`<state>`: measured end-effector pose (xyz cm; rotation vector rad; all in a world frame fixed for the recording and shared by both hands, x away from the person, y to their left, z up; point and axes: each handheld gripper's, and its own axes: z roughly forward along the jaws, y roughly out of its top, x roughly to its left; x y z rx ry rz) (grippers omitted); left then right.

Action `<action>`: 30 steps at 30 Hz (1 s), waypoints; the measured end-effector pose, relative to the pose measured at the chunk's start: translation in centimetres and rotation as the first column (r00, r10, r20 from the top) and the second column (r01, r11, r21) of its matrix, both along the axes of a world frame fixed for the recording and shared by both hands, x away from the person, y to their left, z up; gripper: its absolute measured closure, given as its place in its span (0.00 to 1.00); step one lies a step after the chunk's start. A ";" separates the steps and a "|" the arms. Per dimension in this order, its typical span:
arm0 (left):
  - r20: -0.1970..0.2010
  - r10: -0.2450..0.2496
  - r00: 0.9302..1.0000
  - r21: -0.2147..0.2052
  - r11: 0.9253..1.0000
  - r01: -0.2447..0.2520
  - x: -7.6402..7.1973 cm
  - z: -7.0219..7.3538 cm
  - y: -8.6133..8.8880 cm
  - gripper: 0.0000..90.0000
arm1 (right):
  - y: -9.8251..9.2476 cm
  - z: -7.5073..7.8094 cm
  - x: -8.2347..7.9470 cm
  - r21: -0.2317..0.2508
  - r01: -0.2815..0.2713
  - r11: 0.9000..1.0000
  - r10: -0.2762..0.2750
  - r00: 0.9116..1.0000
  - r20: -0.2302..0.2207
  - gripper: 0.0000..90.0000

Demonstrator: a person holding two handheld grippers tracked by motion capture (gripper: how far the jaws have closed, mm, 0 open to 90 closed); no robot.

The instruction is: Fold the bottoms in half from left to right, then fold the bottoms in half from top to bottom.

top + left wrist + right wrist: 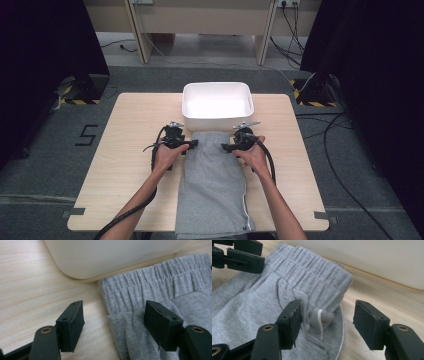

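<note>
High view: grey shorts (212, 185) lie flat on the table (125, 165), waistband just beside the white tub (217, 105), legs hanging over the near edge. Left gripper (192, 144) and right gripper (226, 147) sit at the 2 waistband corners.

Left gripper view adds detail: jaws wide, straddling the left waistband corner (120, 297), pads not pressing.

Right gripper view: jaws wide around the right corner, and a white side stripe (320, 320) on the hem shows up close. Nothing gripped.
</note>
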<state>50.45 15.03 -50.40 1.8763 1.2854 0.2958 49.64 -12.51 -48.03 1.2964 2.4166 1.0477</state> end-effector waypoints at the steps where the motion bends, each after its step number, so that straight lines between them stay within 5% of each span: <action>1: -0.001 0.001 1.000 0.002 1.000 -0.001 0.0 0.0 0.0 0.35 | 0.0 -0.1 0.1 0.000 -0.004 1.000 0.004 1.000 0.006 0.44; 23: -0.029 0.015 0.999 -0.001 1.000 -0.015 0.8 -0.6 -0.6 0.36 | 0.2 -1.0 0.5 -0.005 0.004 1.000 -0.004 1.000 -0.017 0.43; 30: -0.045 -0.034 0.998 -0.009 0.999 0.034 0.8 -0.6 -0.8 0.50 | 0.2 -1.9 1.0 -0.010 0.000 1.000 0.000 0.999 -0.044 0.48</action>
